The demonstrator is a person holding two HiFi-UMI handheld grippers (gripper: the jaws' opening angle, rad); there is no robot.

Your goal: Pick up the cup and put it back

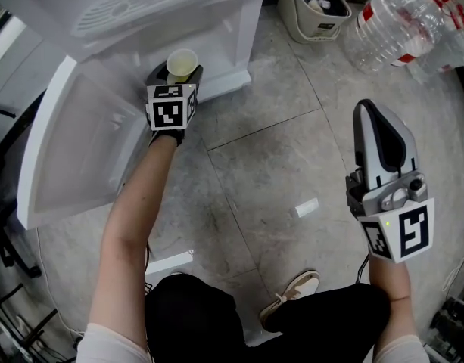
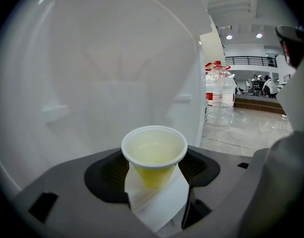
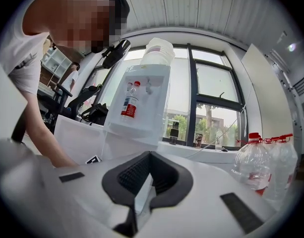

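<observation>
A small yellow paper cup (image 1: 182, 65) with a white rim stands upright between the jaws of my left gripper (image 1: 179, 74), close in front of the white water dispenser (image 1: 163, 13). In the left gripper view the cup (image 2: 154, 150) fills the gap between the black pads (image 2: 107, 175), and the left gripper (image 2: 156, 185) is shut on its lower body. My right gripper (image 1: 377, 123) hangs over the floor at the right, away from the cup. Its jaws meet with nothing between them, as the right gripper view (image 3: 144, 182) also shows.
The dispenser's lower door (image 1: 80, 142) hangs open to the left of the cup. A beige bin (image 1: 315, 6) and large clear water bottles (image 1: 406, 21) stand at the far right. The person's shoe (image 1: 292, 293) rests on the tiled floor (image 1: 277, 187) near the bottom.
</observation>
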